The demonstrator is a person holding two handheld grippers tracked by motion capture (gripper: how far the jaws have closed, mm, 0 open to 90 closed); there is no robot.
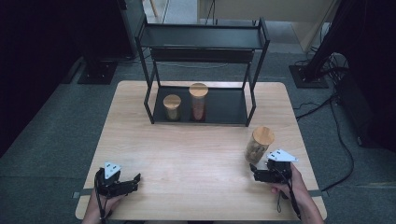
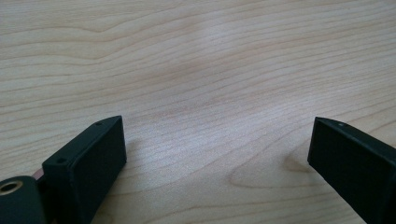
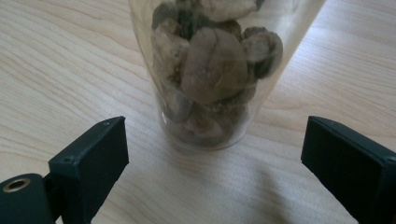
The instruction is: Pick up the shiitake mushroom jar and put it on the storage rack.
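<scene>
One glass jar (image 1: 259, 144) with a wooden lid, packed with brownish lumps, stands near the right edge of the table (image 1: 187, 158), just ahead of the right gripper (image 3: 215, 154), whose jaws stand wide with the jar's base beyond their tips, untouched. This looks like the approach before a grasp: next the jaws must slide to either side of the glass and close. Two more jars (image 1: 172, 107) sit in the black rack (image 1: 203, 42). The left gripper (image 2: 217, 144) rests wide open over bare wood.
</scene>
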